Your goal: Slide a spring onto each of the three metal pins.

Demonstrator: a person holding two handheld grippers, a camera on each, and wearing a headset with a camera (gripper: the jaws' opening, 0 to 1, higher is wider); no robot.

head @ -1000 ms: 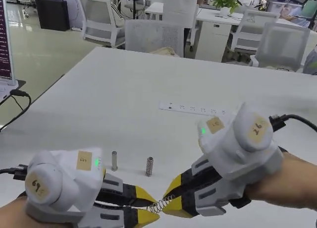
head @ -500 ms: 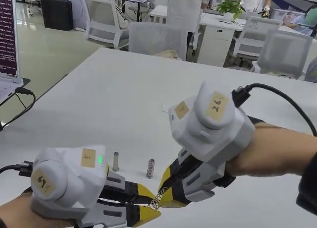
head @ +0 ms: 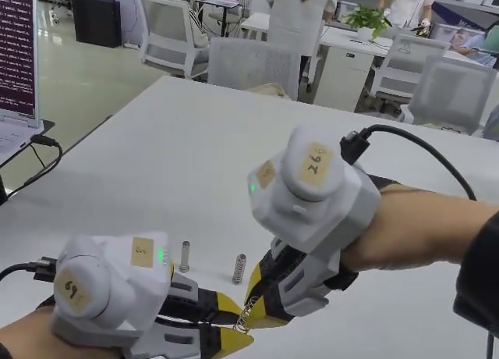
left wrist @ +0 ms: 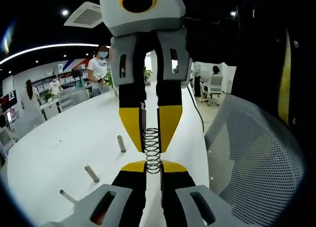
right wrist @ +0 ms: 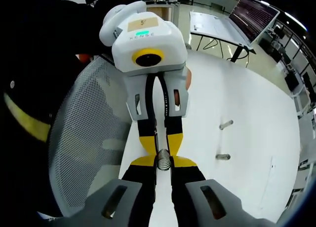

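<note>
On the tabletop (head: pixel 195 140) a bare pin (head: pixel 185 257) stands left of a sprung pin (head: pixel 240 268). Before them, a spring (head: pixel 246 317) bridges the left tool (head: pixel 232 325) and the right tool (head: pixel 256 303).

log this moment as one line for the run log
left gripper shut on spring | right gripper shut on its other end | sprung pin and bare pin upright on table

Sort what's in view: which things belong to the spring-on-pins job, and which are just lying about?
Job: spring pinched between left gripper and right gripper; bare pin; pin already carrying a spring.
Lying about: office chairs; potted plant; screen.
</note>
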